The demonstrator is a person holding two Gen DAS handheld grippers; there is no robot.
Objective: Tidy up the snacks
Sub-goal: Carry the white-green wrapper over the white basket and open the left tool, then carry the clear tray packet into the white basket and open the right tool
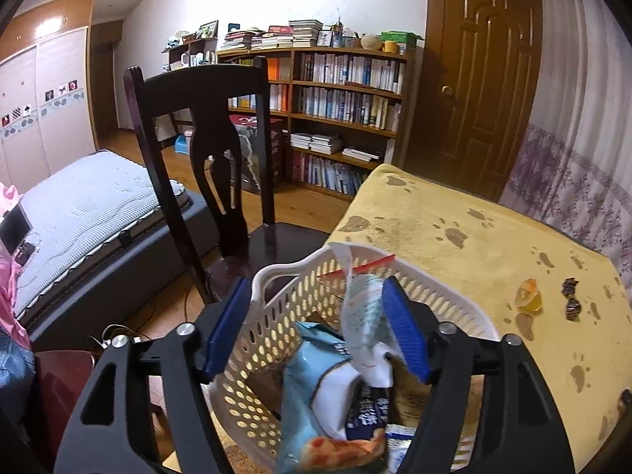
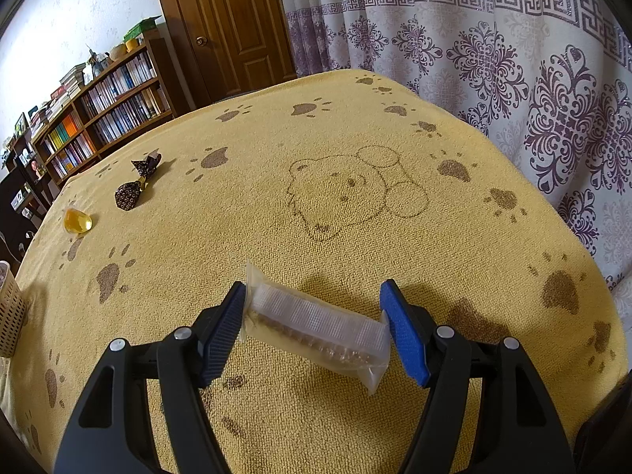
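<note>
My left gripper [image 1: 316, 330] is open over a white perforated basket [image 1: 252, 355] at the table's near left corner. Its left pad is outside the basket wall; its right pad is inside, against an upright pale packet [image 1: 363, 316]. A light blue bag [image 1: 312, 363] and a dark blue packet [image 1: 367, 410] also lie in the basket. My right gripper [image 2: 314, 331] is open and straddles a clear-wrapped snack bar [image 2: 316, 326] lying on the yellow paw-print cloth [image 2: 355, 118], its ends close to both pads. An orange jelly cup [image 2: 78, 220] and a dark wrapped candy [image 2: 138, 185] lie at the far left.
The jelly cup [image 1: 528, 296] and the candy [image 1: 570, 298] lie right of the basket. A dark wooden chair [image 1: 205, 158] stands at the table's left edge, with a bed [image 1: 91, 205] beyond it. Bookshelf [image 1: 347, 110], door [image 1: 482, 79] and curtain [image 2: 513, 59] stand behind the table.
</note>
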